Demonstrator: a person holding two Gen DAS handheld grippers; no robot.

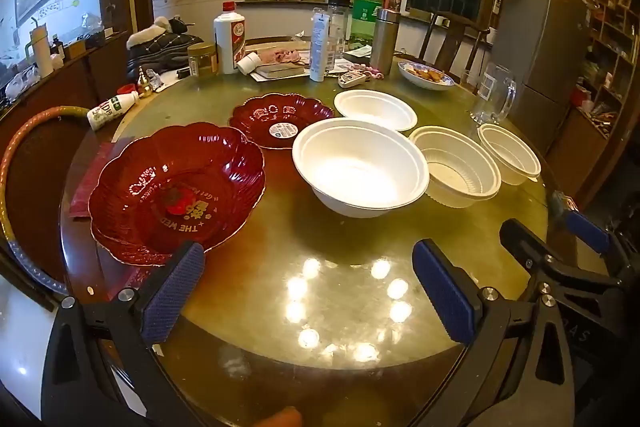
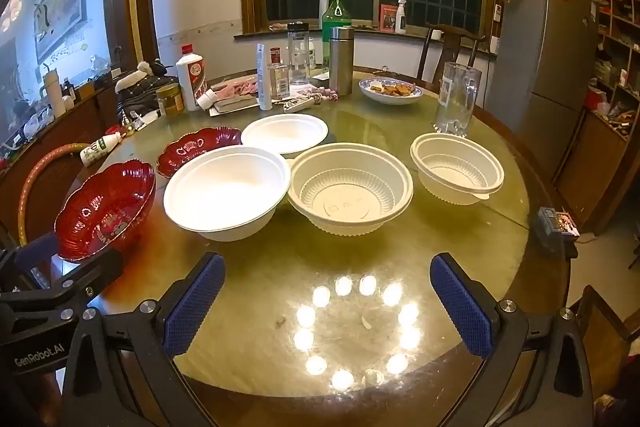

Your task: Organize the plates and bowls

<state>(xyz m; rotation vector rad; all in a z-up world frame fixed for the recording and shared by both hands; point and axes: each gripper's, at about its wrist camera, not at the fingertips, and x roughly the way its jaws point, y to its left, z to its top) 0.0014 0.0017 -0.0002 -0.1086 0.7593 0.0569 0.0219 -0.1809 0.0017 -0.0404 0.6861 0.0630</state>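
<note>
On the round glass-topped table (image 1: pixel 336 307) stand a near red scalloped plate (image 1: pixel 176 191) (image 2: pixel 105 211), a far red plate (image 1: pixel 280 119) (image 2: pixel 198 149), a large white bowl (image 1: pixel 360 167) (image 2: pixel 226 191), a flat white plate (image 1: pixel 375 109) (image 2: pixel 285 133), a ribbed cream bowl (image 1: pixel 456 167) (image 2: pixel 350 187) and a smaller cream bowl (image 1: pixel 509 153) (image 2: pixel 456 167). My left gripper (image 1: pixel 308 291) is open and empty, hovering at the near table edge; its left finger overlaps the near red plate's rim. My right gripper (image 2: pixel 328 307) is open and empty, before the bowls.
Bottles, a jar, a steel flask (image 2: pixel 341 61), a glass mug (image 2: pixel 456 99) and a blue-rimmed dish of food (image 2: pixel 390 91) crowd the table's far side. A small box (image 2: pixel 556 227) sits at the right edge. A fridge (image 2: pixel 544 67) and chair stand behind.
</note>
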